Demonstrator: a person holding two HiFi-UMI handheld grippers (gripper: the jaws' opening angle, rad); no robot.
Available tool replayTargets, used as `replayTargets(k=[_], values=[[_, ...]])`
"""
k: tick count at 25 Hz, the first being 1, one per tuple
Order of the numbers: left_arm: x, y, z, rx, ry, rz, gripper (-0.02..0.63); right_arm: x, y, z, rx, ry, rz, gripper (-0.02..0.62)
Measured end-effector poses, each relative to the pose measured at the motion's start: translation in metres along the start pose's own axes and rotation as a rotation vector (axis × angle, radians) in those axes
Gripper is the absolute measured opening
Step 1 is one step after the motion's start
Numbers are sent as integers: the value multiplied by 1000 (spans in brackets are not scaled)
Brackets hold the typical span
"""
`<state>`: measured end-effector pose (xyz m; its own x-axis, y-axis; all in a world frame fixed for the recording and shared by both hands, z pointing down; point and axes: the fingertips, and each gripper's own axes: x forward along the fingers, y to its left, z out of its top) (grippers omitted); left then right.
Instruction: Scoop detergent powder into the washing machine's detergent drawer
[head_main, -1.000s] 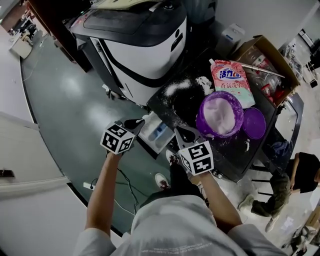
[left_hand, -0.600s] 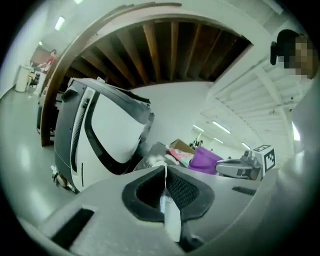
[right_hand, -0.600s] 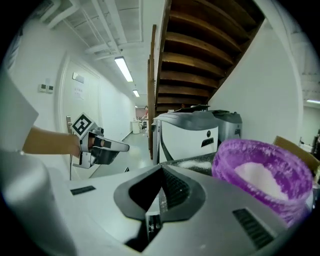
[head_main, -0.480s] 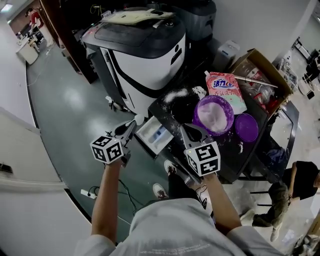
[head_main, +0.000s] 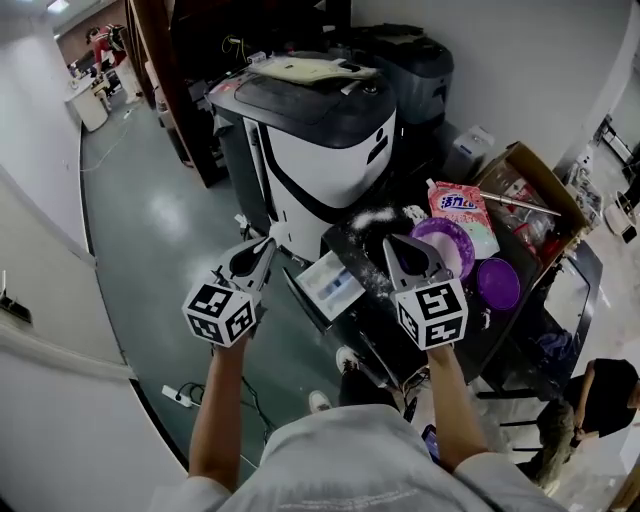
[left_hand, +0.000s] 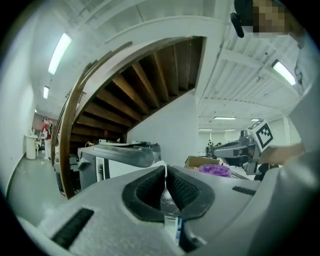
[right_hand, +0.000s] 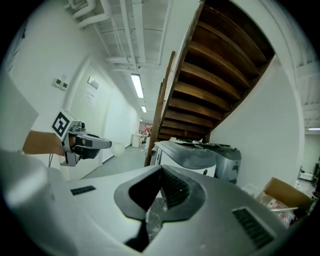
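Looking down past two bare forearms at the washing machine (head_main: 330, 150): glossy white front, curved black stripe, dark rounded lid with a pale flat sheet on top. Left hand-held gripper (head_main: 264, 248): grey moulded body, checker-marked cube at the rear, ribbed black pads (left_hand: 150, 192) pinched tip to tip, nothing clamped. Right hand-held gripper (head_main: 400, 250): same build, tips likewise closed, empty, with only a narrow slot below the pads showing a speckled surface. Detergent drawer (head_main: 328, 285) between the two grippers, just beside the bench (head_main: 362, 243) edge: flat white plastic rectangle with a bluish insert, also visible through the slot under the left pads. Matte black bench top, with a grainy white powder spill (head_main: 375, 217) smeared at the corner near the machine. Round purple tub (head_main: 455, 240) partly hidden behind the right gripper, white powder inside. Flat purple lid (head_main: 497, 283) just beside it. Soft pink-and-white detergent pouch (head_main: 462, 205) lying against the tub's far side. Open cardboard box (head_main: 530, 175) beyond the pouch. Glossy grey-green floor (head_main: 150, 220) to the left, reflecting ceiling lights.
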<state>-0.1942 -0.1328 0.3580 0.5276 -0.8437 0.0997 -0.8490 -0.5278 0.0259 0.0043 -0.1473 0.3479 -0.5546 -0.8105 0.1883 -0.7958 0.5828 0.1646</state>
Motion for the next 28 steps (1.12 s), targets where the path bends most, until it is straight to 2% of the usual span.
replayTargets(k=[5,10,15,21,28], values=[[-34,10,38,32,-68,43,14,2,20,43,-10,-85,49,5],[-66,22,62,83,-95,119,14,8,39,73,-45,-140,85,5],[-96,36,84,145,-111,204,14,14,53,96,-73,-178,111,5],[-122,43,100,184,-140,249,14,18,62,115,-97,-209,132,5],[-144,47,109,262,-124,318,14,22,76,128,-118,-232,170,5]])
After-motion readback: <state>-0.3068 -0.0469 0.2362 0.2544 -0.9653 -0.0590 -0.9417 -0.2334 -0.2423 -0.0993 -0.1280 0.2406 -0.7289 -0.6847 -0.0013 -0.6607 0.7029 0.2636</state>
